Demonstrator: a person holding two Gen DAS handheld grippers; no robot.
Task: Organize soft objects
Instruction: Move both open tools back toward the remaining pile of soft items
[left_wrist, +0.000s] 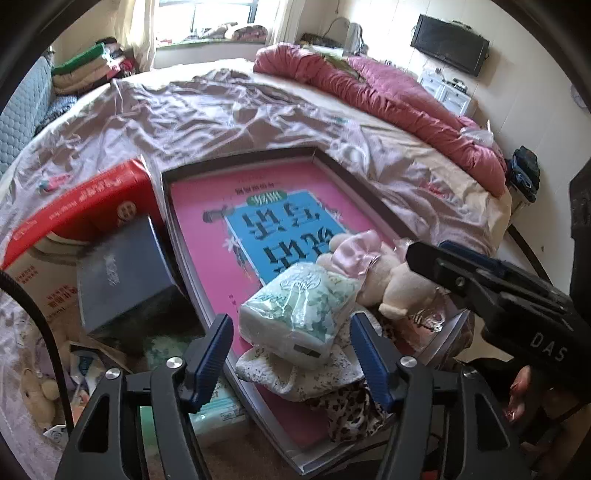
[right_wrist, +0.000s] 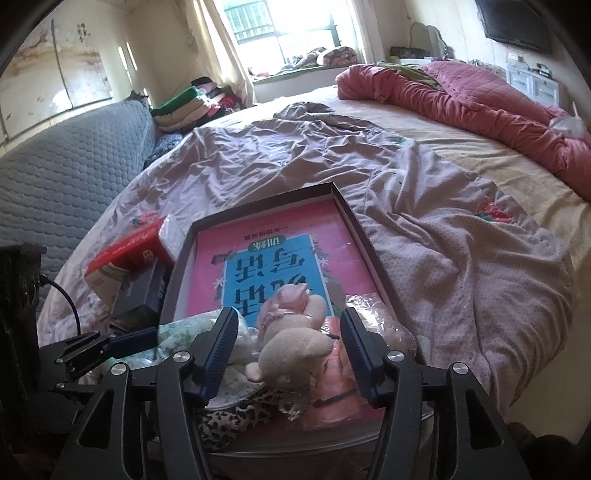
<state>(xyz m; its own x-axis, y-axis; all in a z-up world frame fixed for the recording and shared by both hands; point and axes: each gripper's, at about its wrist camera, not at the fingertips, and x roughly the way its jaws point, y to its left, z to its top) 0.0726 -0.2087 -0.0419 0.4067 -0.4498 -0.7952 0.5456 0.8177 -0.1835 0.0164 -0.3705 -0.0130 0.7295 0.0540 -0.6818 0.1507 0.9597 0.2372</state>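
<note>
A shallow box tray (left_wrist: 258, 158) with a pink and blue printed bottom lies on the bed. At its near end sit a tissue pack (left_wrist: 299, 306) in clear wrap, a cream plush toy (left_wrist: 391, 284) with a pink bow, and leopard-print and lace cloth (left_wrist: 347, 410). My left gripper (left_wrist: 290, 354) is open, its fingers either side of the tissue pack. My right gripper (right_wrist: 286, 350) is open around the plush toy (right_wrist: 295, 350), not closed on it. The right gripper also shows in the left wrist view (left_wrist: 480, 280).
A red carton (left_wrist: 85, 206) and a dark grey box (left_wrist: 122, 273) stand left of the tray. A rumpled mauve sheet (right_wrist: 295, 155) covers the bed, with a red quilt (right_wrist: 461, 96) at the far right. A grey padded sofa (right_wrist: 66, 166) is at left.
</note>
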